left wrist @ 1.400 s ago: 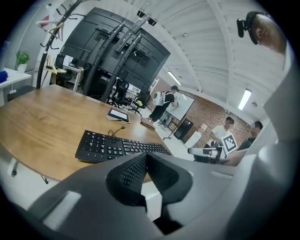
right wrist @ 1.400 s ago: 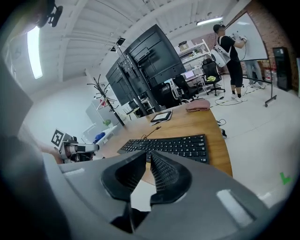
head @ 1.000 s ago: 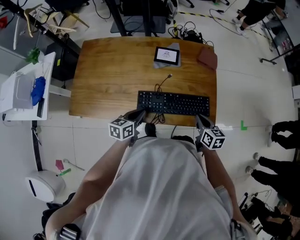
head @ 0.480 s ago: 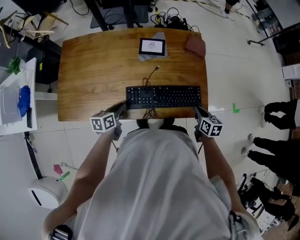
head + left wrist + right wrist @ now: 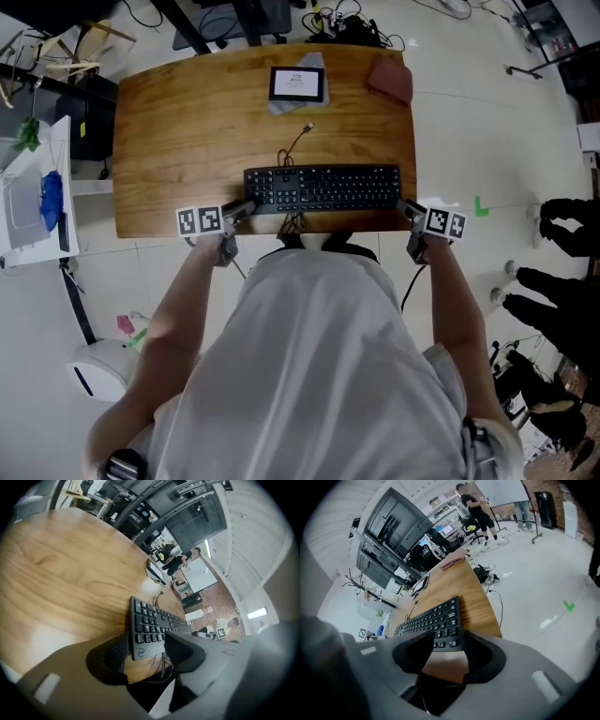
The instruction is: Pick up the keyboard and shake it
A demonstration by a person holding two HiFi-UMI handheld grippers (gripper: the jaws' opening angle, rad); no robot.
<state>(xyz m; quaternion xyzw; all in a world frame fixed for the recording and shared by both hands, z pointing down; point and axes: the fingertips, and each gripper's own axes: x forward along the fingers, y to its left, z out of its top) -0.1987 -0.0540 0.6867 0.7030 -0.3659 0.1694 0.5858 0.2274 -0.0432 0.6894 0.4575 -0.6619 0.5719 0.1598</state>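
A black keyboard [image 5: 323, 187] lies flat near the front edge of the wooden table [image 5: 187, 131], its cable [image 5: 294, 146] curling toward the back. My left gripper [image 5: 244, 209] is at the keyboard's left end and my right gripper [image 5: 407, 211] at its right end. In the left gripper view the keyboard's end [image 5: 145, 639] sits between the jaws of that gripper [image 5: 147, 653], which are opening. In the right gripper view the other end [image 5: 446, 637] sits between the jaws of that gripper [image 5: 447, 656], also opening. The pads do not press on it.
A small tablet [image 5: 296, 83] and a reddish cloth [image 5: 389, 82] lie at the table's back edge. A white side stand [image 5: 28, 202] with a blue thing is at the left. People's legs [image 5: 562, 230] and a green floor mark [image 5: 483, 206] are at the right.
Both grippers have moved outward from the keyboard's front to its two ends. Their jaws have gone from shut to open. The keyboard has stayed on the table.
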